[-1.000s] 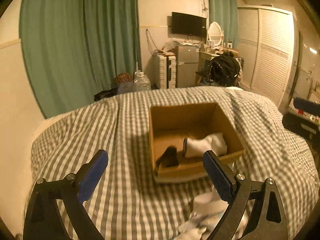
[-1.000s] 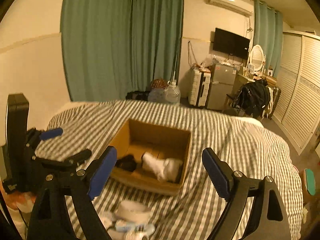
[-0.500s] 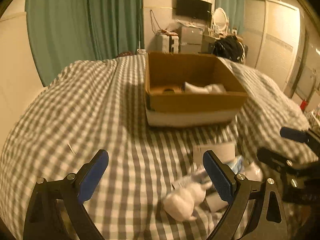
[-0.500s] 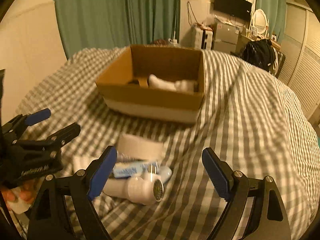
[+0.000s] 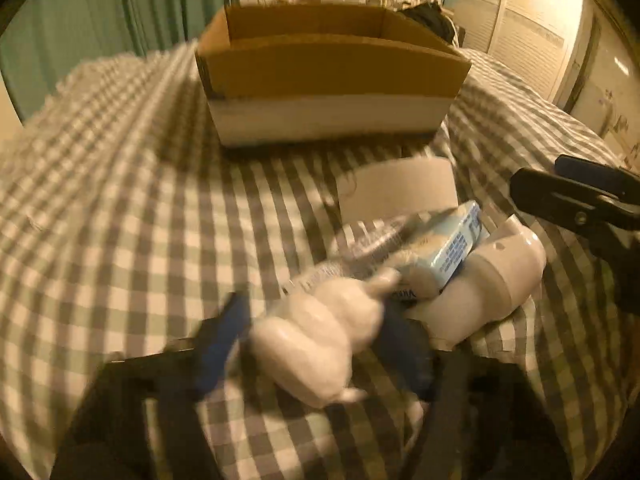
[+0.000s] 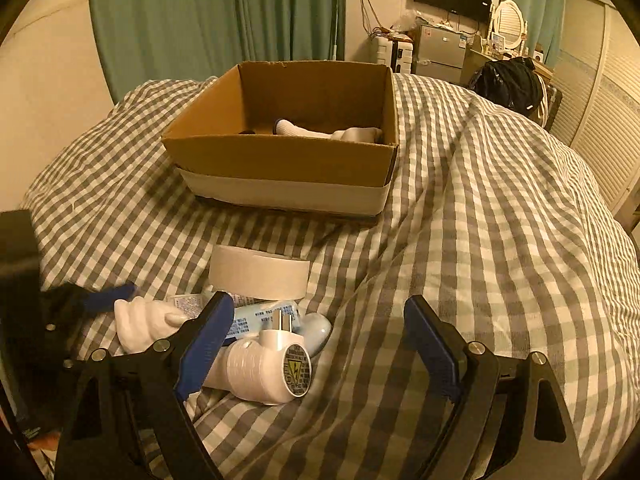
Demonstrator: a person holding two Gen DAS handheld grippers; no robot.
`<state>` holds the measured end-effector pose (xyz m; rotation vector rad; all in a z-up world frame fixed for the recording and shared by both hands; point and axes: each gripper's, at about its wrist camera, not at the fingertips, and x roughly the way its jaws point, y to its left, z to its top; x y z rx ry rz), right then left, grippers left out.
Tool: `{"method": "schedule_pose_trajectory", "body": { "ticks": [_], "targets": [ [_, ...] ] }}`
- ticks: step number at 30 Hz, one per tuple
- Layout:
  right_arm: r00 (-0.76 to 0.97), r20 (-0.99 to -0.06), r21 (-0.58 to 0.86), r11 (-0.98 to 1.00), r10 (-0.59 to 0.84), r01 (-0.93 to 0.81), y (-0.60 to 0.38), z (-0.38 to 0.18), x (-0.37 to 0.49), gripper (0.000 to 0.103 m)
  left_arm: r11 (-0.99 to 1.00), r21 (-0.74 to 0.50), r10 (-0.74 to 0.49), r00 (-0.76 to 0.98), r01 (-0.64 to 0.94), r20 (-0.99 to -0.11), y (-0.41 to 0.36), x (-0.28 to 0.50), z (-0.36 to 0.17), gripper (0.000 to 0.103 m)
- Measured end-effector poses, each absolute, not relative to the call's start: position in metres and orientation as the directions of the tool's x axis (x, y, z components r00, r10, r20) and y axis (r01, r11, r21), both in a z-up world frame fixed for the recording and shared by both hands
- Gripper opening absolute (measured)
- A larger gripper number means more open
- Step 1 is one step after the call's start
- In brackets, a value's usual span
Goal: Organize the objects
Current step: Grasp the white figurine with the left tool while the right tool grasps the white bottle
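A white rolled sock (image 5: 320, 336) lies at the near end of a small pile on the checked bedspread (image 5: 120, 240). My left gripper (image 5: 316, 332) is closing on it, and in this blurred view its blue pads meet both sides of the sock. Also in the pile are a white tape roll (image 6: 258, 276), a blue-and-white pack (image 6: 260, 316) and a white plug (image 6: 264, 372) with a round sticker. My right gripper (image 6: 320, 306) hangs open just right of the pile with nothing between its fingers. Behind the pile stands the cardboard box (image 6: 280, 160), with white socks (image 6: 348, 134) in it.
A light blue object (image 6: 318, 332) sits under the plug. The checked bedspread (image 6: 500, 240) slopes away to the right of the box. Green curtains (image 6: 220, 20), a fridge (image 6: 440, 52) and a chair with dark clothes (image 6: 508, 80) stand beyond the bed.
Both grippers have sunk toward the pile and tipped downward. The left jaws have narrowed from wide open around the white sock. The right jaws stay wide.
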<state>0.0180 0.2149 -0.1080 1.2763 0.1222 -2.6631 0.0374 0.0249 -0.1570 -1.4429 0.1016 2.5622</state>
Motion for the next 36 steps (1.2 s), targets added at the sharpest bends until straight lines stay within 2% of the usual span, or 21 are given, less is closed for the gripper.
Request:
{"method": "schedule_pose_trajectory", "body": {
  "ticks": [3,9,18,23,24,26,29,35,36],
  "targets": [
    [-0.612,-0.781,-0.001,-0.979,-0.126,0.204,0.213,-0.108,0.019,0.087,-0.98,-0.062,0.152,-0.506,-0.19,-0.849,0.02,0.039,-0.153,0.061],
    [-0.596,-0.793,-0.022,-0.971,-0.129,0.24,0.203,-0.113,0.026,0.087,-0.992,-0.014,0.087,-0.599,-0.126,-0.796,0.008,0.047,-0.128,0.061],
    [-0.506,-0.858,-0.098,-0.943,-0.082,0.318,0.174,-0.143,0.022,0.087,-0.997,-0.006,0.052,-0.631,-0.075,-0.774,-0.008,0.05,-0.121,0.061],
    [-0.444,-0.886,-0.042,-0.933,-0.13,0.357,0.17,-0.152,0.017,0.086,-0.997,-0.008,0.058,-0.63,-0.081,-0.774,-0.008,0.047,-0.118,0.061],
    [-0.438,-0.888,-0.032,-0.932,-0.139,0.362,0.17,-0.154,0.017,0.079,-0.997,-0.007,0.057,-0.631,-0.081,-0.773,-0.008,0.048,-0.118,0.061],
    [-0.435,-0.887,-0.014,-0.932,-0.156,0.363,0.169,-0.155,0.018,0.072,-0.997,0.0,0.051,-0.634,-0.08,-0.772,-0.008,0.051,-0.116,0.061],
    [-0.474,-0.867,-0.02,-0.94,-0.153,0.34,0.172,-0.146,0.023,0.054,-0.997,0.0,0.05,-0.641,-0.079,-0.766,-0.008,0.054,-0.113,0.061],
    [-0.512,-0.845,-0.022,-0.946,-0.156,0.324,0.175,-0.135,0.031,0.05,-0.997,0.006,0.043,-0.651,-0.073,-0.758,-0.01,0.059,-0.108,0.061],
    [-0.53,-0.835,-0.034,-0.947,-0.15,0.321,0.174,-0.131,0.034,0.045,-0.997,0.007,0.042,-0.653,-0.072,-0.756,-0.01,0.06,-0.107,0.061]
  ]
}}
